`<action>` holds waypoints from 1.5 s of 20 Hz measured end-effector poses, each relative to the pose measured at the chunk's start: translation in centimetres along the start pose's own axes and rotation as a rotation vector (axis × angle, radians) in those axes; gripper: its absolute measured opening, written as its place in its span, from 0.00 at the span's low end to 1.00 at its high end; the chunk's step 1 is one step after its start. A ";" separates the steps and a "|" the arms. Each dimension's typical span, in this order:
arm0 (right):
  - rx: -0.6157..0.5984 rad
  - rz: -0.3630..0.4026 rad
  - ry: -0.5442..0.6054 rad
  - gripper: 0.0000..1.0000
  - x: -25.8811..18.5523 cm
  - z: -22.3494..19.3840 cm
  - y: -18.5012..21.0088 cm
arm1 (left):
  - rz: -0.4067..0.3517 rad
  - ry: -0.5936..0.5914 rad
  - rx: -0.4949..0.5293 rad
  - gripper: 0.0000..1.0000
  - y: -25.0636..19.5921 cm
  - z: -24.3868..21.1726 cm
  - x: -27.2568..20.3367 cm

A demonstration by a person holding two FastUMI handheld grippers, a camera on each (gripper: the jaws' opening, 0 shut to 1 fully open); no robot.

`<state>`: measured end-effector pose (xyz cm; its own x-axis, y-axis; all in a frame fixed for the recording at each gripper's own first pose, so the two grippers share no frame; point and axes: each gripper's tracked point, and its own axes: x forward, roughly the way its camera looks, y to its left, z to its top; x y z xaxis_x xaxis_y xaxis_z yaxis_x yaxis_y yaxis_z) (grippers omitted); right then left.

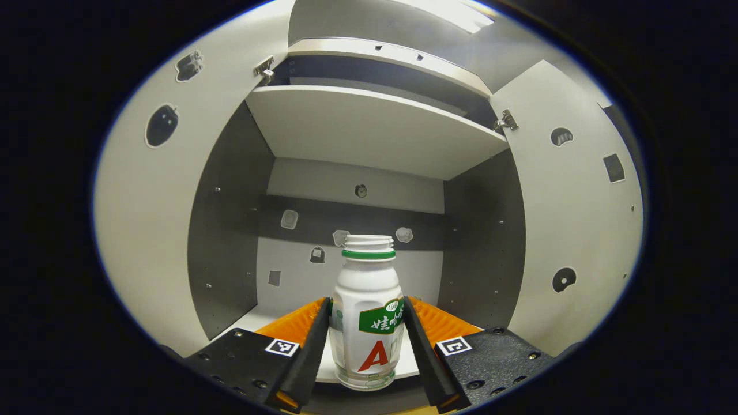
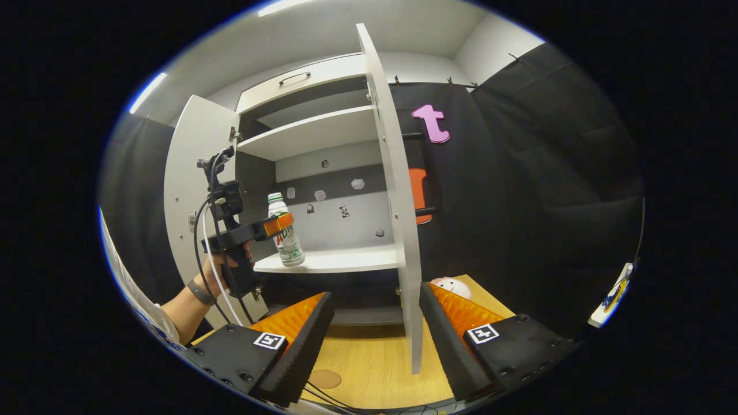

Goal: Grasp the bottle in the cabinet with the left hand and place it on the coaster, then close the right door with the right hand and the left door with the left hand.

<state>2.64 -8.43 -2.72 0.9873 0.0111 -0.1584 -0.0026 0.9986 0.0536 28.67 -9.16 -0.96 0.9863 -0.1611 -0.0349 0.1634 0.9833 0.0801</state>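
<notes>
**Bottle pinched, lift still to come**

White plastic with a green neck ring: the bottle (image 1: 367, 314) stands upright at the front edge of the cabinet's lower shelf (image 2: 334, 260), and my left tongs (image 1: 366, 340) have a finger pressed to each side of its body, roughly at label height. Seen from the right gripper view, those same left tongs (image 2: 281, 223) clasp the bottle (image 2: 285, 230) about midway up, with my hand (image 2: 222, 271) on the grip below.

I judge the grasp made and the carry to the coaster (image 2: 324, 378) next; that brown disc lies on the wooden worktop (image 2: 375, 363) below the cabinet, near my right tongs (image 2: 375, 340).

What could go wrong: the body is smooth and rounded, so a loose pinch may let it slide or twist as I lift. Its neck has no cap on, so tipping it on the way down could spill whatever is inside; I cannot tell how full it is. Both doors hang open, and the right door (image 2: 398, 219) stands edge-on just ahead of my right tongs, which are spread and holding nothing; a careless swing could knock it.

The cabinet holds only this bottle on the lower shelf; the upper shelf (image 1: 369, 124) looks bare.
</notes>
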 end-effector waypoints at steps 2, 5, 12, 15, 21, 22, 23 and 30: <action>-0.008 0.029 0.003 0.98 -0.1 0.0 0.4 | 0.012 -0.007 0.016 0.72 0.0 0.1 -1.9; -0.010 0.079 0.005 0.98 -0.4 0.2 1.2 | 0.029 -0.015 0.027 0.72 -0.1 -0.2 -5.3; -0.005 0.150 -0.003 0.98 -1.8 0.6 2.2 | 0.046 -0.037 0.016 0.72 -2.6 -3.3 -11.8; -0.014 0.147 -0.017 0.98 -2.2 1.2 1.7 | 0.062 -0.017 0.001 0.72 -3.7 -5.8 -14.0; -0.013 0.117 -0.052 0.98 -3.1 2.4 0.1 | 0.056 0.013 -0.004 0.72 -5.9 -11.9 -17.2; -0.016 0.111 -0.051 0.98 -3.3 2.4 -0.1 | 0.064 0.017 0.005 0.72 -6.1 -13.1 -17.8; -0.018 0.104 -0.047 0.98 -3.4 2.4 -0.3 | 0.077 0.026 0.013 0.72 -6.3 -14.6 -18.4; -0.047 0.074 -0.004 0.98 -3.3 1.7 -1.1 | 0.170 0.110 0.049 0.72 -6.6 -24.5 -21.7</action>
<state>-0.39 -9.61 -0.60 0.9848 0.0850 -0.1515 -0.0831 0.9964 0.0188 5.62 -10.08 -25.14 0.9920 0.0194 -0.1247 -0.0014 0.9898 0.1425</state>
